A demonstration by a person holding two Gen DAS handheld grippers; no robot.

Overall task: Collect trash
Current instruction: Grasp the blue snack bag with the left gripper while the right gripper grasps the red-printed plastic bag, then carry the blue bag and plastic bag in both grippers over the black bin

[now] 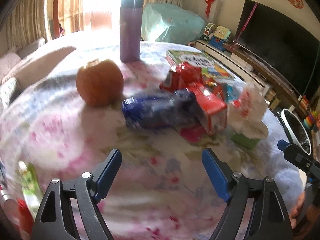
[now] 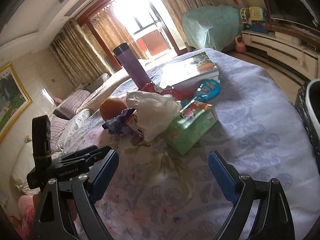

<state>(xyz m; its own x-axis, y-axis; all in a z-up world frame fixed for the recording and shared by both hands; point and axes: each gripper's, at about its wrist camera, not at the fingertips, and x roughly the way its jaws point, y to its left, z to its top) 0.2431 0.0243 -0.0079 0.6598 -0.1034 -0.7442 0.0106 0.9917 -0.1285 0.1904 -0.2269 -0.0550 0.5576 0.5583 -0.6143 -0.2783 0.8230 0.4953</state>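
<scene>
A heap of trash lies on the flowered bedspread [image 1: 160,190]. In it are a crumpled blue wrapper [image 1: 158,110], a red carton [image 1: 210,106], a crumpled red wrapper [image 1: 184,76] and a white plastic bag [image 1: 248,110] draped on a green box [image 1: 245,140]. My left gripper [image 1: 162,153] hovers open just short of the blue wrapper, nothing between its fingers. My right gripper [image 2: 163,154] is open and empty too, a little short of the green box [image 2: 192,128] and the white bag [image 2: 154,108]. The blue wrapper [image 2: 120,123] peeks out left of the bag.
An orange [image 1: 99,83] and a tall purple flask [image 1: 130,30] stand behind the heap, with a picture book [image 2: 190,68] and a blue toy guitar [image 2: 208,89] beyond. A dark bin [image 2: 310,116] stands off the bed's right edge. A green bottle [image 1: 30,182] lies lower left.
</scene>
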